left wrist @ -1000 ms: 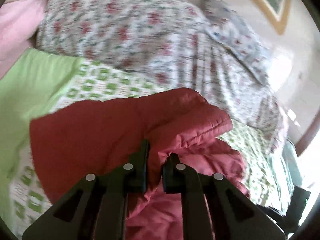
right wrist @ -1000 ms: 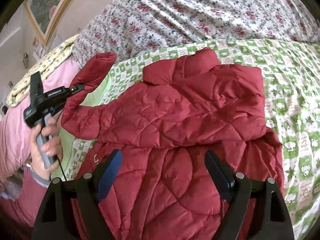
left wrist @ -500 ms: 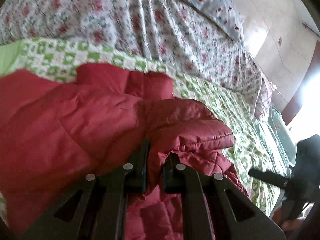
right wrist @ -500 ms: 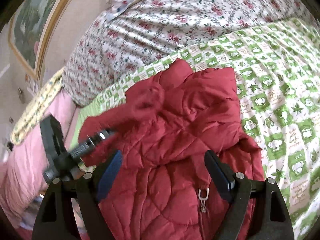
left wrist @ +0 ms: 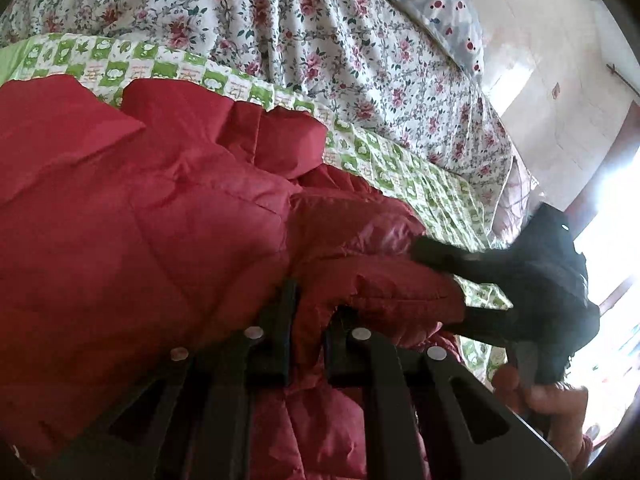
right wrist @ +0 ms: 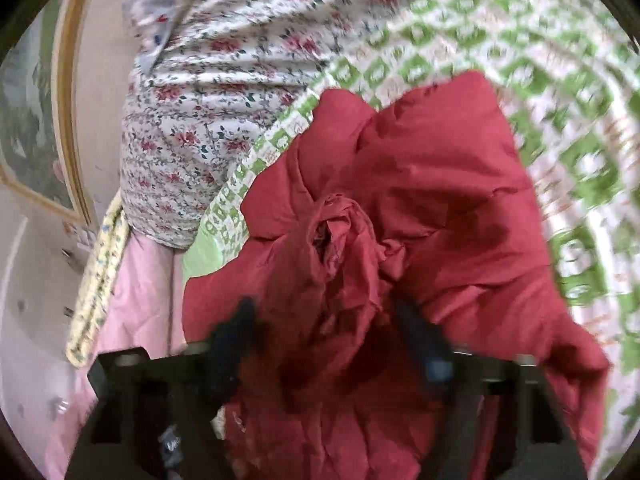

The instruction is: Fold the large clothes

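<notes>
The bed's green-checked cover (left wrist: 404, 168) carries the red padded jacket (left wrist: 140, 248), which lies near the cover's edge by the floral quilt (left wrist: 304, 36), long axis running away from both hands. The left gripper (left wrist: 308, 340) is clenched on a sleeve cuff folded over the body. The right gripper (right wrist: 324, 344) has just been closing, bunched cloth between its jaws; whether it pinches is unclear. Open cover lies to the right.

The right gripper (right wrist: 324, 344), jaws just closing, straddles a bunched fold of the red jacket (right wrist: 440, 208) (blurred) lying on the green-checked quilt (right wrist: 560, 80).
</notes>
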